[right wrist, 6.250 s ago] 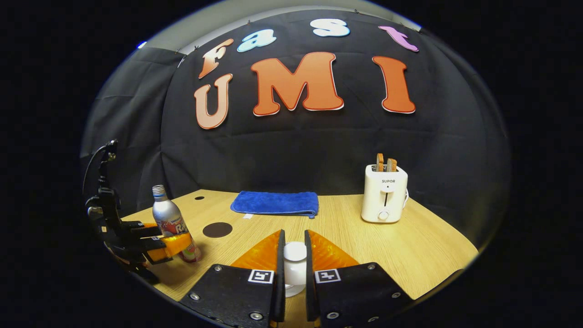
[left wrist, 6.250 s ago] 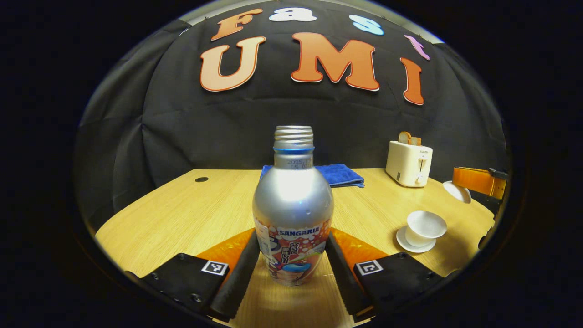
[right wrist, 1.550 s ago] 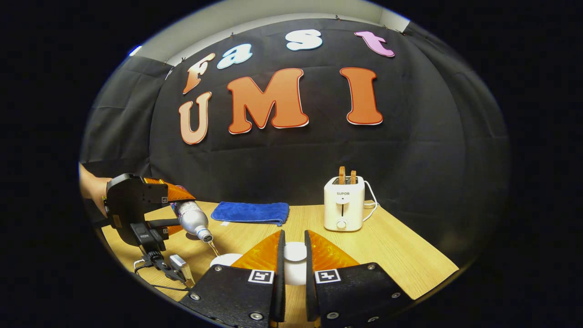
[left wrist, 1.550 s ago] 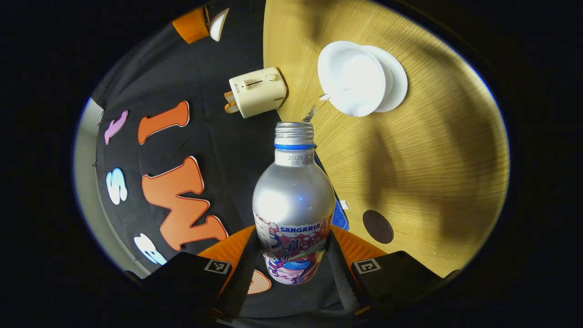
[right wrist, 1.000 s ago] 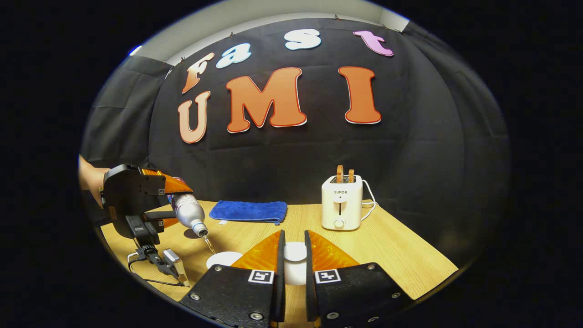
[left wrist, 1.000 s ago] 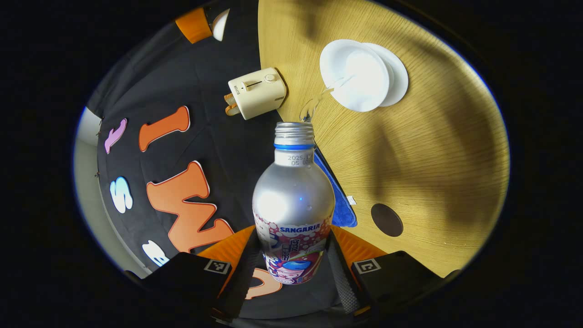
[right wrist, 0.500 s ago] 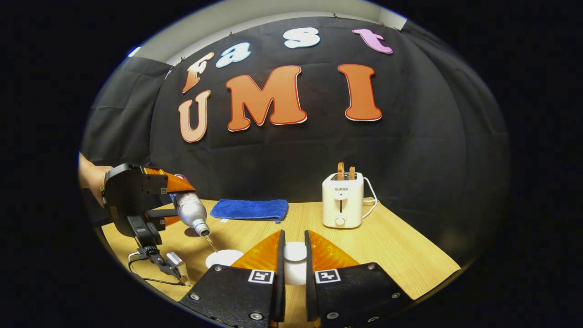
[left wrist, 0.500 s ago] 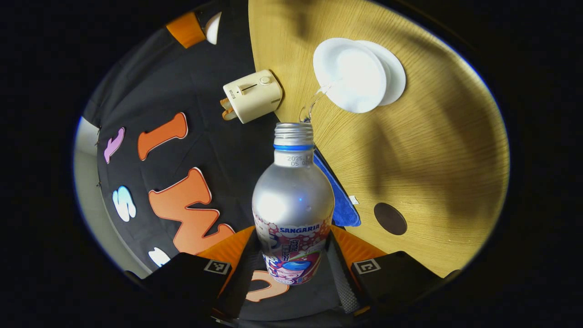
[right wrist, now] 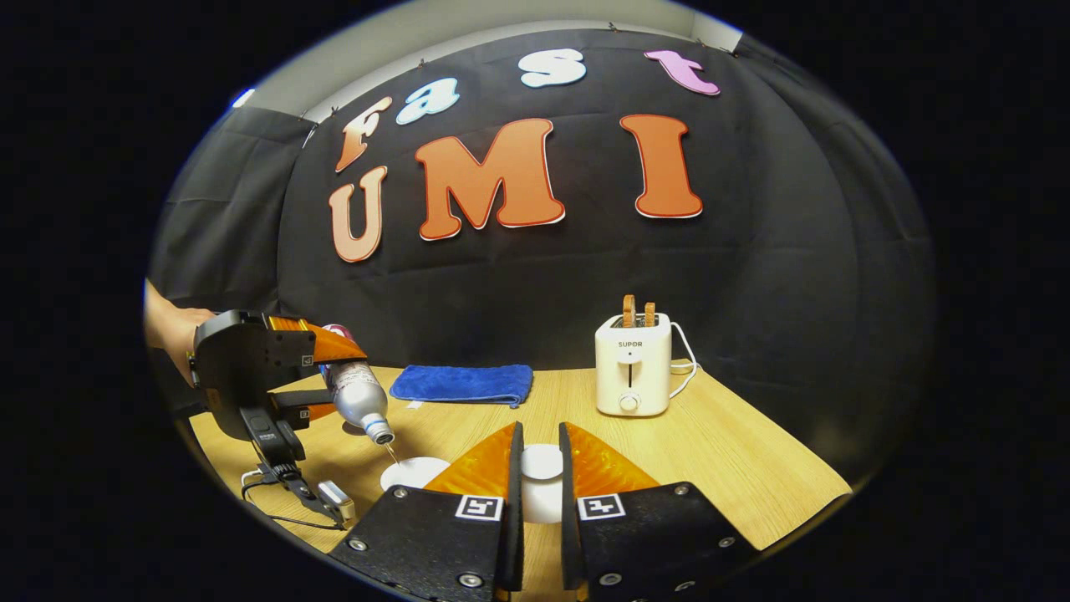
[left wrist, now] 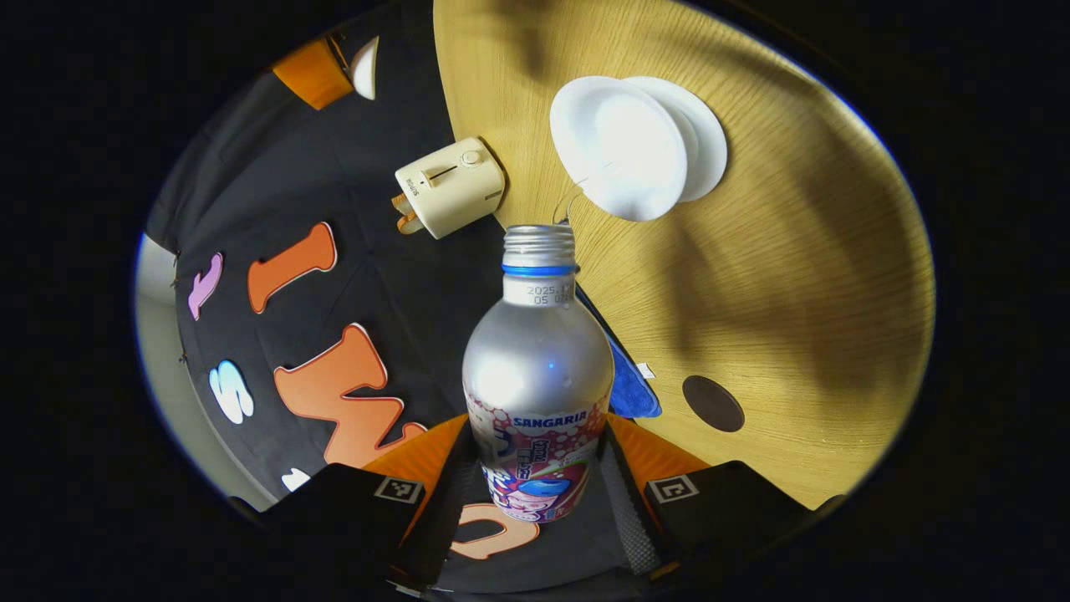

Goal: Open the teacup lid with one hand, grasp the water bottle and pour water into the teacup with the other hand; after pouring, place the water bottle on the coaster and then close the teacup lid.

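1. My left claw [left wrist: 535,481] is clamped on the water bottle [left wrist: 537,376], both fingers pressing its lower labelled body. The bottle is tipped mouth-down toward the teacup [left wrist: 619,146], which sits at about 1 o'clock in the left gripper view.
2. A thin stream runs from the bottle mouth to the cup rim. In the right gripper view the same bottle [right wrist: 358,393] hangs at 9 o'clock over the cup [right wrist: 414,472]. I judge the pour to be in progress.
3. My right claw [right wrist: 541,485] is narrow, pinched on the teacup lid [right wrist: 542,468] by its knob and held off the cup.
4. The coaster [left wrist: 713,403], a dark disc, lies on the wooden surface [left wrist: 794,276] at 4 o'clock in the left gripper view, bare and well apart from the cup.
5. Handling, as I judge it: the bottle is smooth metal, stiff and probably slippery. The mid-to-low body hold suits it. Its weight shifts as it empties, so I would right it slowly.
6. The cup, its saucer [left wrist: 702,142] and the lid look like thin porcelain, so fragile. The knob is the only sensible hold, and the lid should go down gently.
7. Also present: a toaster [right wrist: 633,374] and a blue cloth [right wrist: 462,385], both clear of the work.
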The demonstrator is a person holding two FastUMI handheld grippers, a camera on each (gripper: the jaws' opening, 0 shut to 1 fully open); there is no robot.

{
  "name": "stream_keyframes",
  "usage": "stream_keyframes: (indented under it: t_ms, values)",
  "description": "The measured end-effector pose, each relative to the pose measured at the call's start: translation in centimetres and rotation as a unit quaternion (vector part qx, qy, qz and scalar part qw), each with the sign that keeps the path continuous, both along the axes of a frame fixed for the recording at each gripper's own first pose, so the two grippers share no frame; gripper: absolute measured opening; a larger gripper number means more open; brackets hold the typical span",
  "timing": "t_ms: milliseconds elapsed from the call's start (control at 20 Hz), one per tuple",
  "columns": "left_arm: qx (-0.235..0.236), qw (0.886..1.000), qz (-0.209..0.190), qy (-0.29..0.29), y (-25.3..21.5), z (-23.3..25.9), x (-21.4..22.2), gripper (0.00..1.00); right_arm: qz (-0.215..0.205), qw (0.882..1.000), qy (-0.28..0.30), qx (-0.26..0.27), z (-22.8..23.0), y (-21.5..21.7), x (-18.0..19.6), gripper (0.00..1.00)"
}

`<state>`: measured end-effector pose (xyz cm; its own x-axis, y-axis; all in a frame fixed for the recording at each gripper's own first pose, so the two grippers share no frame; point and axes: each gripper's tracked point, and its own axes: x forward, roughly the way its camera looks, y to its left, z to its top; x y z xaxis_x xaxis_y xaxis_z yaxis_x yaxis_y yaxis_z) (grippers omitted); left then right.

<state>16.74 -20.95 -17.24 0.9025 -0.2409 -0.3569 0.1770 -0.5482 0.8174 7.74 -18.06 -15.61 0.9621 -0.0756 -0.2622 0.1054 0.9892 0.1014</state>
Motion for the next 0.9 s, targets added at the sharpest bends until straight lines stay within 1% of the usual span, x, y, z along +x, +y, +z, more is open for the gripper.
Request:
stream_keyframes:
  t_ms: [500,700,900]
  values:
    - [0.009,0.999,-0.018,-0.027,-0.9,2.3,-0.3,0.83,-0.001,1.000,-0.002,0.000,0.3,0.1,-0.3,0.18]
    - [0.021,0.999,-0.028,-0.037,-1.1,3.0,-0.5,0.83,0.000,1.000,-0.004,0.001,0.5,0.3,-0.3,0.18]
    - [0.024,0.998,-0.031,-0.045,-1.1,3.7,-0.4,0.83,0.001,1.000,-0.006,0.000,0.7,0.4,-0.5,0.18]
